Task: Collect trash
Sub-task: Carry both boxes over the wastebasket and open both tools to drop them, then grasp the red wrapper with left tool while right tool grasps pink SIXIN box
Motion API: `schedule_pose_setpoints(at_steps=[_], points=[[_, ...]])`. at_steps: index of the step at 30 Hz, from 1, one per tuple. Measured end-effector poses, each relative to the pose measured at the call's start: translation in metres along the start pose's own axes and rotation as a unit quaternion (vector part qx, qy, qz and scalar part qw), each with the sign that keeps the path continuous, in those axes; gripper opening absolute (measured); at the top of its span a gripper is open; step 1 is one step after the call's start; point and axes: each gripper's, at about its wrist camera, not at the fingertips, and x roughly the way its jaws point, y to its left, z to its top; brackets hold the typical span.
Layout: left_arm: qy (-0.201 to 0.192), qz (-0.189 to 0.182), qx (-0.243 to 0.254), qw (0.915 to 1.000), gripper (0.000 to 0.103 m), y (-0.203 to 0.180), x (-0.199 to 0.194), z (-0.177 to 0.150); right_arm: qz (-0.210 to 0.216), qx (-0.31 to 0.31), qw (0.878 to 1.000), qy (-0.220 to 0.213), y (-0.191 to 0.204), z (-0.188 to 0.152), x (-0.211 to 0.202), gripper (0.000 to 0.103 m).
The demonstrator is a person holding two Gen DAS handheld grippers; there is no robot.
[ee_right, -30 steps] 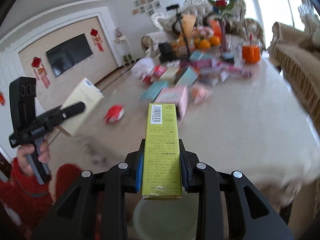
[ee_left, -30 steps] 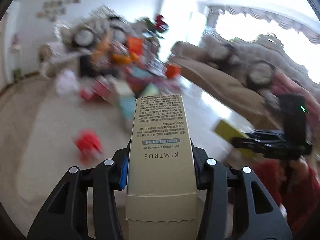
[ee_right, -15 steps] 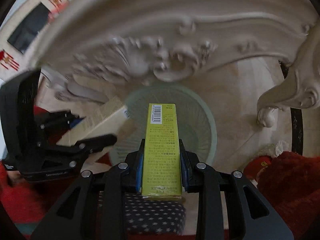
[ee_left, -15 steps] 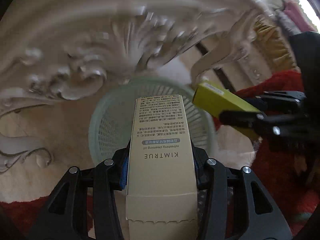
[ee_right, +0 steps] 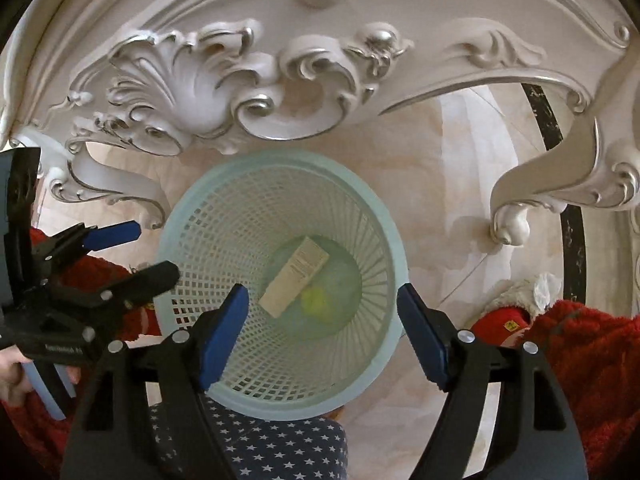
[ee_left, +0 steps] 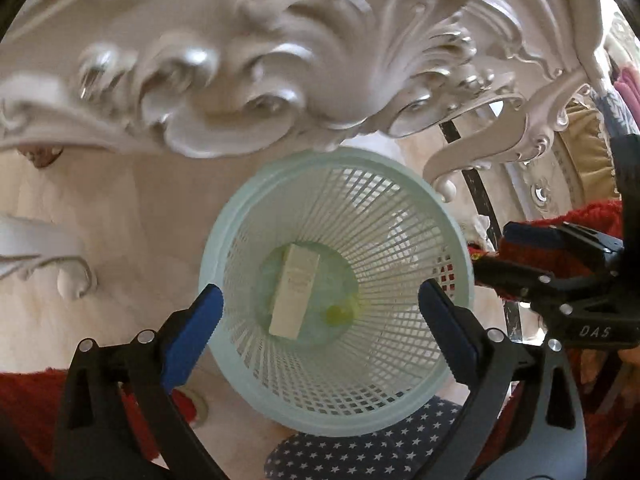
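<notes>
A carved white table apron [ee_right: 248, 80] with silvered scrolls and shell shapes curves over a glossy cream marble floor [ee_right: 460, 184]. Below it stands a round, pale green plastic wastebasket [ee_left: 404, 208] with lattice walls. On its smooth bottom lies a beige cardboard box [ee_left: 296, 292], flat and oblong, and just beside it a yellow-green box [ee_right: 316, 302], blurred and seen end-on. The left gripper [ee_left: 320, 316], black with blue pads, is opening wide above the rim with nothing between its jaws. The right gripper [ee_right: 322, 320] is likewise opening and empty. Fuzzy red sleeves [ee_right: 592, 344] flank the basket
</notes>
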Motion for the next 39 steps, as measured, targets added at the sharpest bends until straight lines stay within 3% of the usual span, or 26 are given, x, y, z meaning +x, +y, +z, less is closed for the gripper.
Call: schedule_pose_setpoints(at_steps=[5, 13, 17, 19, 22, 26, 30, 35, 39], points=[[0.0, 0.024, 0.02, 0.9995, 0.095, -0.002, -0.005, -0.006, -0.006, -0.021, 1.0, -0.022, 0.012, -0.001, -0.011, 0.073], [-0.074, 0.022, 0.048, 0.9959, 0.095, -0.007, -0.067, -0.016, 0.011, -0.056, 0.992, -0.111, 0.03, -0.013, -0.077, 0.073], [-0.114, -0.001, 0.054, 0.992, 0.095, -0.012, -0.118, -0.021, 0.034, -0.053, 0.979, -0.192, 0.035, -0.014, -0.134, 0.073], [-0.152, -0.01, 0.06, 0.9865, 0.095, -0.015, -0.154, -0.015, 0.037, -0.053, 0.971, -0.232, 0.038, -0.008, -0.156, 0.073], [-0.213, 0.004, 0.075, 0.9741, 0.095, -0.016, -0.207, 0.001, 0.041, -0.057, 0.958, -0.277, 0.04, 0.02, -0.176, 0.078], [-0.269, 0.093, 0.068, 0.9562, 0.095, 0.0, -0.243, 0.042, 0.043, -0.076, 0.951, -0.297, 0.053, 0.061, -0.176, 0.082], [-0.267, 0.141, 0.011, 0.9532, 0.095, 0.033, -0.246, 0.089, 0.039, -0.085, 0.949, -0.302, 0.07, 0.111, -0.173, 0.082], [-0.26, 0.171, -0.027, 0.95, 0.095, 0.065, -0.236, 0.138, -0.043, -0.121, 0.948, -0.29, 0.095, 0.175, -0.152, 0.082], [-0.234, 0.185, -0.036, 0.9537, 0.095, 0.076, -0.219, 0.164, -0.039, -0.114, 0.956, -0.267, 0.097, 0.201, -0.134, 0.082]])
